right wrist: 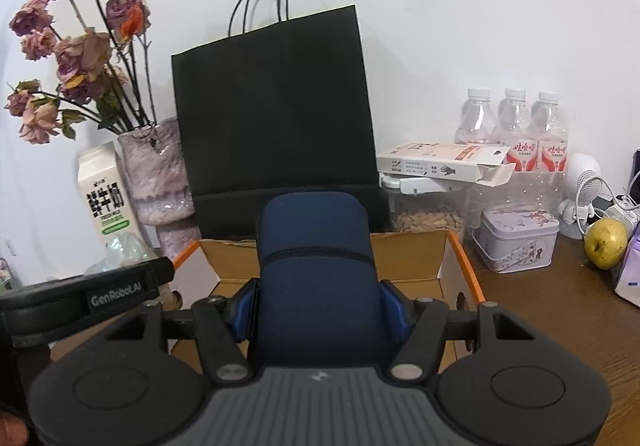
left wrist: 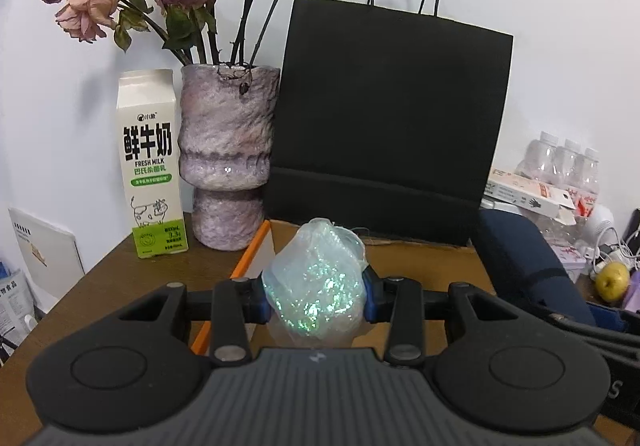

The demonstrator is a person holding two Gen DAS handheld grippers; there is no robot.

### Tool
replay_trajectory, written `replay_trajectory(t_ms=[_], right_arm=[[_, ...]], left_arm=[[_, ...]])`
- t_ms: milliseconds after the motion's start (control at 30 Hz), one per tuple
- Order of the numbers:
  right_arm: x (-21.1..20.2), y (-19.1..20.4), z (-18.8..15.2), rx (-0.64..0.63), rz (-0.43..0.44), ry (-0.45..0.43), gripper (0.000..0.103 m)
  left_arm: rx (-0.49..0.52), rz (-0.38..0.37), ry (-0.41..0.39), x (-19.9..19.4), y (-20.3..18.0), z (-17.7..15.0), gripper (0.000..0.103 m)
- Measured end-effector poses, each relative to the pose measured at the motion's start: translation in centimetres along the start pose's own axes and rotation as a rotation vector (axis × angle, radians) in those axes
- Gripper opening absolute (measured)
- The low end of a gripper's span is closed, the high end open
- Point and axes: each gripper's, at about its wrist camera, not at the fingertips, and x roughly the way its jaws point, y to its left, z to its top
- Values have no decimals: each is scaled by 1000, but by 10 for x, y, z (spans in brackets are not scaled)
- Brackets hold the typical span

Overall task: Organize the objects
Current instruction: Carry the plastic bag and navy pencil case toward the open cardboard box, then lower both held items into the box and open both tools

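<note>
My left gripper (left wrist: 316, 298) is shut on a crumpled glittery clear plastic bag (left wrist: 316, 282) and holds it over the near left part of an open cardboard box (left wrist: 420, 262) with orange edges. My right gripper (right wrist: 318, 306) is shut on a navy blue fabric pouch (right wrist: 316, 246) and holds it above the same box (right wrist: 412, 258). The pouch also shows at the right of the left wrist view (left wrist: 524, 266). The left gripper's body shows at the left of the right wrist view (right wrist: 116, 294).
Behind the box stand a black paper bag (left wrist: 388, 118), a purple vase of dried roses (left wrist: 224, 162) and a milk carton (left wrist: 150, 166). To the right are water bottles (right wrist: 516, 126), a white carton (right wrist: 440, 160), a lilac tin (right wrist: 516, 238) and a yellow apple (right wrist: 604, 242).
</note>
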Motion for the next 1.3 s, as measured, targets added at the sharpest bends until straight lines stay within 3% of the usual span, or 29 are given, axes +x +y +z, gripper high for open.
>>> replay_trajectory(t_ms=[367,433,500,533,600,633,700,933,1067,1300], right_arm=[[28,-3,-5,2,-18,39,61],[32,-2,-7,-6,-16,55,62],[35,-2,-8,-7,-21,76,67],[36,-2,-8,-4,-32,74,70],[34,-4,-8,2,-62,64,85],[33,-5,-7,8,-72,59,88],[32,-8,-6,27,-65,57,95],[27,-8,-4,29,-62,61,96],[20,-10,-3,40,-58,56,102],[4,-15,6,86,-11,41,103]], left_arm=[[17,22,32,24,-7,-8,41],[22,30,39,27,-7,-10,46],[19,37,42,27,-6,-10,74],[18,46,39,27,-6,-10,80],[15,98,17,24,-5,-9,101],[11,109,11,24,-3,-8,103],[0,94,17,23,0,-7,103],[2,90,22,21,0,-7,103],[-8,84,27,18,2,-6,103],[-41,73,9,-1,10,0,103]])
